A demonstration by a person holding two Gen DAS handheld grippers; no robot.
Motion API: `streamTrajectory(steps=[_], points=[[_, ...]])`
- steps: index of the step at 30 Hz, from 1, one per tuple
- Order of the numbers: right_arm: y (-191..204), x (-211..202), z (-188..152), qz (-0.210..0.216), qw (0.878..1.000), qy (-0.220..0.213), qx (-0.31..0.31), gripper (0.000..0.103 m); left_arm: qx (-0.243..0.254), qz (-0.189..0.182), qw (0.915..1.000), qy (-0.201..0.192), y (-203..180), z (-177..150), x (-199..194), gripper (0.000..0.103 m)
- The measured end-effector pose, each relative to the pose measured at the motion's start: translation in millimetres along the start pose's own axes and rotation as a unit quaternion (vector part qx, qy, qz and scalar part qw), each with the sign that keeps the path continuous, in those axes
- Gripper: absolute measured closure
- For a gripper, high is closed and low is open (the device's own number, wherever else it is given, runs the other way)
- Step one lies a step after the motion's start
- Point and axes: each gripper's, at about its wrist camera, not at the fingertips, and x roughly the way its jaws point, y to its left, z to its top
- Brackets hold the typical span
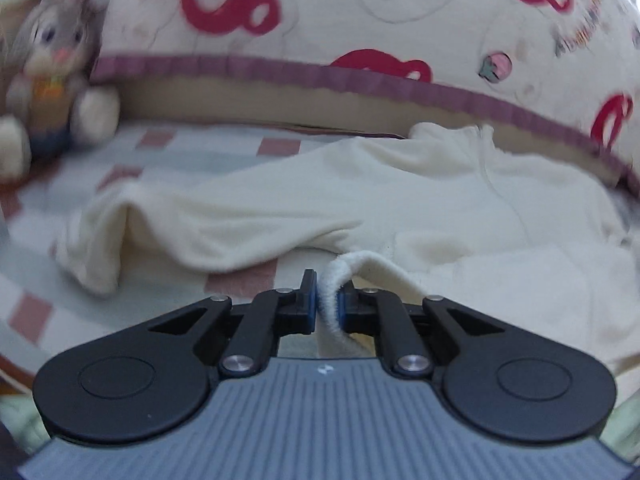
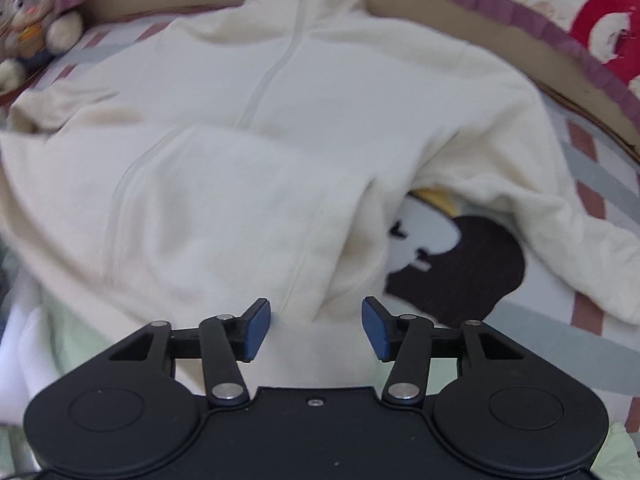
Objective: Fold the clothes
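A cream fleece zip jacket (image 2: 280, 120) lies spread on the checked bed sheet, collar toward the headboard. In the left wrist view the same jacket (image 1: 320, 200) stretches across the bed with one sleeve reaching left. My left gripper (image 1: 328, 300) is shut on a ribbed cream hem edge (image 1: 332, 284) of the jacket, which is lifted a little off the sheet. My right gripper (image 2: 316, 328) stands open just above the jacket's lower edge, a fold of the fabric lying between and below its blue pads (image 2: 256, 332) without being pressed.
A patterned quilt with a purple frill (image 1: 360, 76) banks the far side. A grey plush rabbit (image 1: 52, 80) sits at the far left, also in the right wrist view as the rabbit (image 2: 32, 12). A brown-and-white cartoon print (image 2: 452, 264) shows on the sheet by the right sleeve.
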Motion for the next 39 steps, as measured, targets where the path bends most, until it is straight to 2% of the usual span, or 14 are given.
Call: streamTrajectory(steps=[4,6,9,12,14,15,18,21,24,28,31,34,36,39], points=[[25,3,-10,0.003,0.994,0.044,-0.1,0.037,0.035,0.008,0.9994,0.0,-6,-7,-4,0.093],[34,7,-16,-0.03,0.986,0.063,-0.149,0.036,0.03,0.01,0.9995,0.001,-4,-9,-4,0.093],[30,20,-22,-0.067,0.98,0.098,-0.162,0.036,0.004,0.009,1.0,-0.001,1,-11,-3,0.093],[21,40,-25,-0.074,0.98,0.127,-0.132,0.036,-0.008,0.009,0.9999,-0.005,5,-11,-1,0.093],[20,44,-25,-0.089,0.981,0.102,-0.141,0.051,-0.005,0.007,0.9999,-0.007,3,-11,-1,0.093],[25,40,-26,-0.103,0.978,0.076,-0.167,0.099,-0.002,0.007,0.9999,-0.007,2,-10,-2,0.093],[44,8,-29,-0.152,0.951,-0.023,-0.269,0.101,0.003,-0.014,0.9998,-0.017,-1,-3,-19,0.096],[40,-61,-18,-0.144,0.952,-0.09,-0.254,0.101,0.016,-0.039,0.9986,-0.032,-3,15,-55,0.096],[32,-131,-18,-0.14,0.952,-0.131,-0.24,0.101,0.017,-0.034,0.9988,-0.03,-3,34,-90,0.096],[36,-192,-33,-0.187,0.927,-0.163,-0.281,0.101,-0.005,-0.05,0.9985,-0.022,4,56,-131,0.096],[34,-219,-46,-0.117,0.947,-0.162,-0.25,0.101,-0.003,-0.042,0.9988,-0.027,6,63,-159,0.098],[38,-183,-87,-0.028,0.964,-0.062,-0.259,0.1,-0.019,-0.02,0.9995,-0.013,18,48,-172,0.099],[43,-141,-120,-0.022,0.96,0.008,-0.28,0.1,-0.047,-0.007,0.9987,0.019,31,26,-166,0.101],[37,-128,-129,-0.012,0.965,-0.005,-0.264,0.099,-0.088,0.002,0.9931,0.077,46,-12,-150,0.102]])
